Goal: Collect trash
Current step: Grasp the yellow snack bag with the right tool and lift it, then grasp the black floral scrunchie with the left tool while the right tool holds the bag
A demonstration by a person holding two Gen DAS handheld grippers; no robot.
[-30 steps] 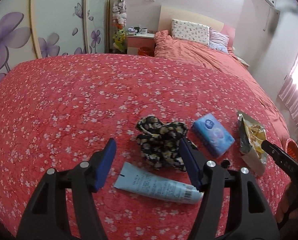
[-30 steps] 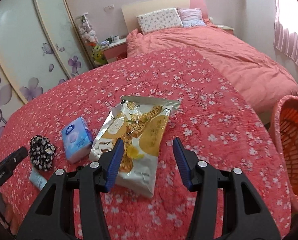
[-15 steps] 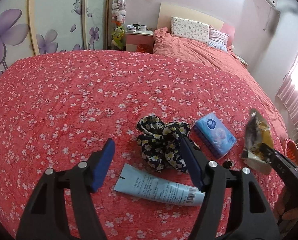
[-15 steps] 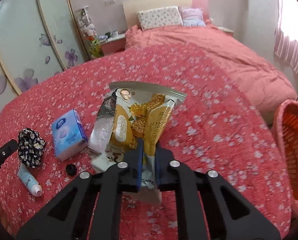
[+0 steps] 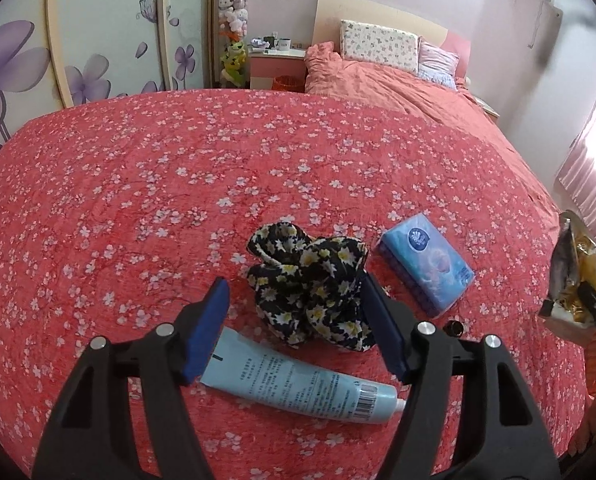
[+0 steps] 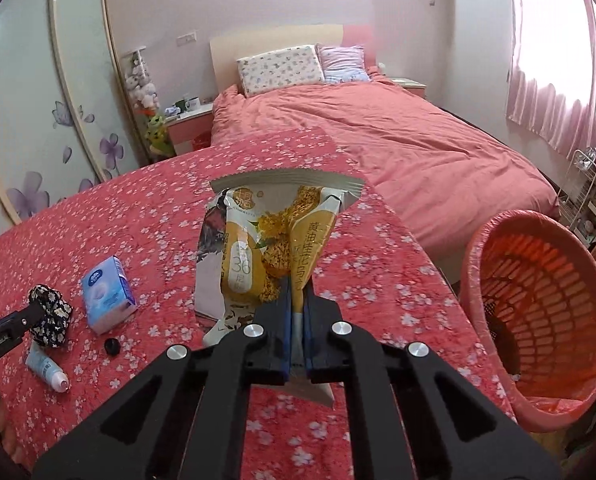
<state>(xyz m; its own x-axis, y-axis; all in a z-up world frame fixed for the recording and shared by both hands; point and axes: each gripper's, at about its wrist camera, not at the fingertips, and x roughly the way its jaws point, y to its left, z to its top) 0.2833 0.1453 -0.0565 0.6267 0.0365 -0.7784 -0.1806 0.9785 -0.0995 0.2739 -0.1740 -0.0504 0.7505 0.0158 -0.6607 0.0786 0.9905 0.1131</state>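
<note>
My right gripper (image 6: 296, 292) is shut on the lower edge of a yellow and silver snack wrapper (image 6: 273, 240), which stands crumpled and upright above the red floral bedspread (image 6: 137, 220). The left wrist view shows that wrapper (image 5: 570, 272) lifted at the far right. To its right stands a red mesh bin (image 6: 474, 256) with a plastic liner. My left gripper (image 5: 293, 292) is open, low over a pale blue tube (image 5: 298, 380) and the near edge of a black floral scrunchie (image 5: 310, 276), gripping nothing. The tube's cap end (image 6: 45, 368) also shows in the right wrist view.
A blue tissue pack (image 5: 426, 264) lies right of the scrunchie, with a small black cap (image 5: 456, 326) beside it. Behind are a bed with a pink duvet (image 6: 398, 140), a nightstand (image 5: 277, 64) and flowered wardrobe doors (image 5: 97, 40). A wire rack (image 6: 586, 184) stands by the window.
My right gripper closed on the snack wrapper and raised it off the bedspread, crumpling it upright. My left gripper stayed open and crept slightly lower over the tube.
</note>
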